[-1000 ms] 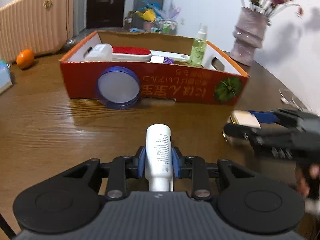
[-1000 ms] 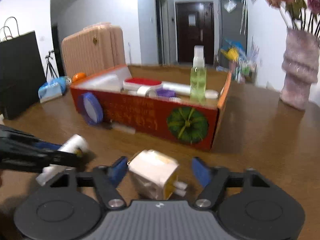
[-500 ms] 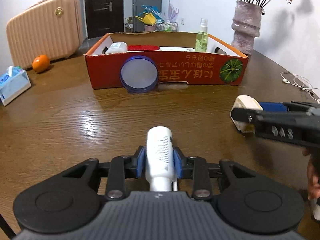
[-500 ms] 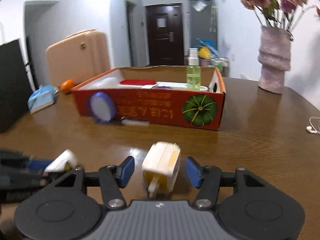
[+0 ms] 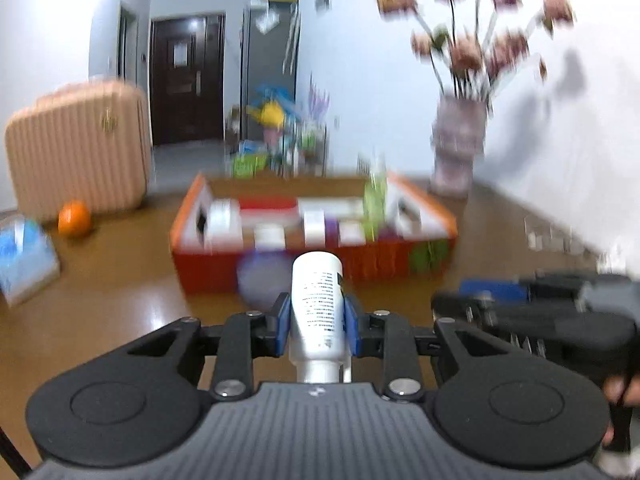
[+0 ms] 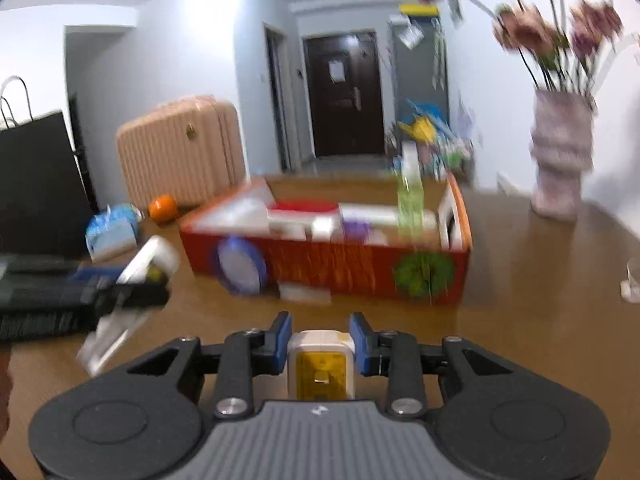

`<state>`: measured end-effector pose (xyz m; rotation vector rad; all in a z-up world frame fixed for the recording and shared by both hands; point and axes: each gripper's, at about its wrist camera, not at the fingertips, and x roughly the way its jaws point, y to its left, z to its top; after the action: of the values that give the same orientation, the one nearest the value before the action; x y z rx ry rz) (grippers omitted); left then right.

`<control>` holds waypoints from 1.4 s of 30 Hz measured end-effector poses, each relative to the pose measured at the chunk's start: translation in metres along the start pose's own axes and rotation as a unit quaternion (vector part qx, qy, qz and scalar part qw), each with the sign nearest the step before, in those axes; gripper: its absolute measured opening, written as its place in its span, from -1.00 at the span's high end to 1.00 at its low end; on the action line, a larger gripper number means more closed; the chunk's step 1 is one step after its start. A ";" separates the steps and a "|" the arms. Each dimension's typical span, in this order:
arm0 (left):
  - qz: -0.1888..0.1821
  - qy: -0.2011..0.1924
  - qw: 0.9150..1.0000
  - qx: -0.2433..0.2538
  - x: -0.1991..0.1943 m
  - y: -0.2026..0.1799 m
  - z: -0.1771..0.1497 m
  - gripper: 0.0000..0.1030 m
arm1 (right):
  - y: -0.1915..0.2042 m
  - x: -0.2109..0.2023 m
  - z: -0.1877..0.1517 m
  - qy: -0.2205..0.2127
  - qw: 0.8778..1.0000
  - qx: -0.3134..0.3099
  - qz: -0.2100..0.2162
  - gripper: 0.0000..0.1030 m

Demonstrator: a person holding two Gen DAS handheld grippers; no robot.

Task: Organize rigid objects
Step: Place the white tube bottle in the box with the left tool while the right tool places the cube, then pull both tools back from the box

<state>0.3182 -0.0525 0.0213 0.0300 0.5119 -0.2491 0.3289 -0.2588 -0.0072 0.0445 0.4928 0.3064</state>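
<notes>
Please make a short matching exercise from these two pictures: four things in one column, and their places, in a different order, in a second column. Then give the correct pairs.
Things:
1. white tube
2. white plug adapter
3. orange fruit
4. blue-rimmed round lid

Places:
A. leaning on the front of the red box
B. in the right gripper
C. beside the pink suitcase
D. in the left gripper

Pairs: 1-D, 2-B, 3-C, 4-A
</notes>
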 end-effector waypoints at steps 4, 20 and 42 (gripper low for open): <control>-0.013 -0.039 0.999 -0.002 0.026 0.017 0.063 0.47 | -0.002 0.014 0.048 -0.039 0.999 -0.023 0.008 0.40; -0.003 0.038 0.996 0.078 0.196 0.029 0.085 0.40 | -0.054 0.162 0.073 0.033 0.997 0.064 0.013 0.40; 0.026 -0.021 0.999 0.002 0.026 0.061 0.087 -0.30 | -0.016 -0.005 0.097 -0.035 0.999 -0.022 -0.007 0.16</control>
<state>0.3969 -0.0076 0.0820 0.0430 0.4684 -0.1991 0.3749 -0.2724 0.0785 0.0091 0.4164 0.3004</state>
